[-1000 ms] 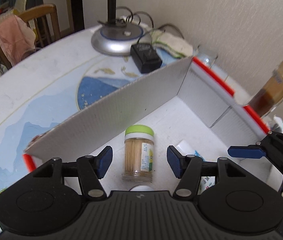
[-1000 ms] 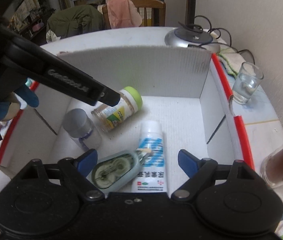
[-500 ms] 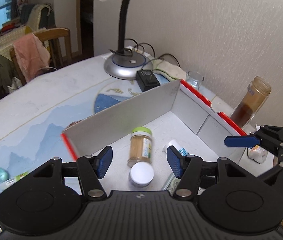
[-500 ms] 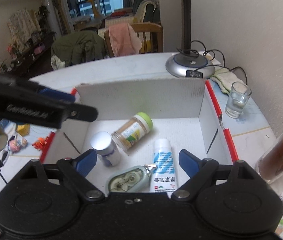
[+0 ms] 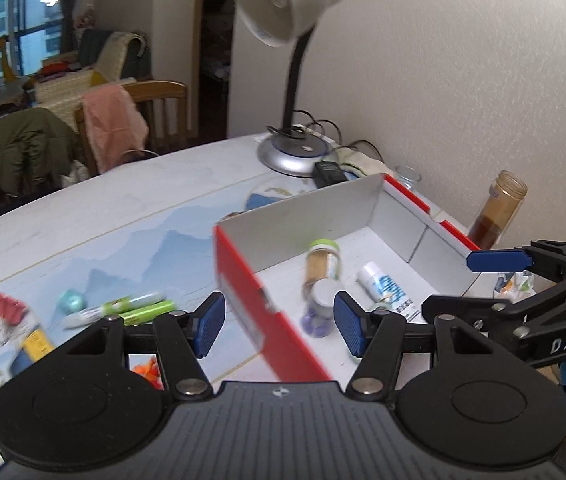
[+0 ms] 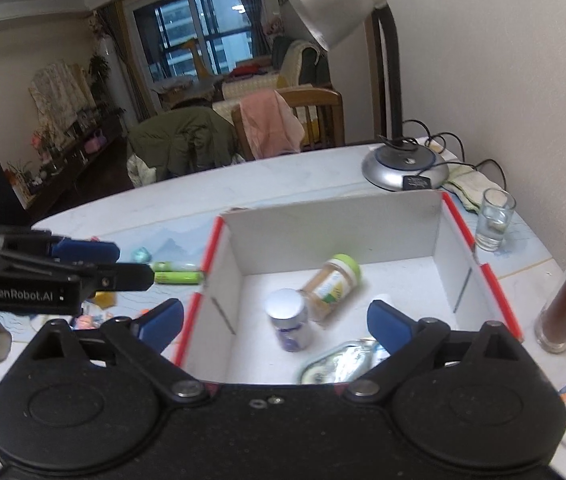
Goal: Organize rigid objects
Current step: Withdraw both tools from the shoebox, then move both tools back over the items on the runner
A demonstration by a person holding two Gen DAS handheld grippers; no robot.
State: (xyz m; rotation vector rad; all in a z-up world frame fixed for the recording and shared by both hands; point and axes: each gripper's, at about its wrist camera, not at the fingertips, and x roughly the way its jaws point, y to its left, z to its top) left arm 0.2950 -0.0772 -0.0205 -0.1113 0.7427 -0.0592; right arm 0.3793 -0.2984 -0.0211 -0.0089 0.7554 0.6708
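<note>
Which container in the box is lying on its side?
The green-lidded toothpick jar; the silver-capped bottle beside it stands upright.

We see the correction tape [image 6: 337, 360] half hidden behind the right gripper's body, the tube [image 6: 381, 300] nearly covered by its fingers [image 6: 387, 322], and the box's near wall [image 5: 279, 320] motion-blurred.

Both my grippers have pulled up and back from the box [image 6: 447, 240]. Right gripper [image 6: 275, 322] was around the tape dispenser [image 6: 335, 364] a sec ago, jaws opening now, nothing pinched btwn them. Left gripper [image 5: 279, 326] now straddles the box's red wall, w/ markers [image 5: 123, 308] newly in view on the worktop [image 5: 123, 208].
</note>
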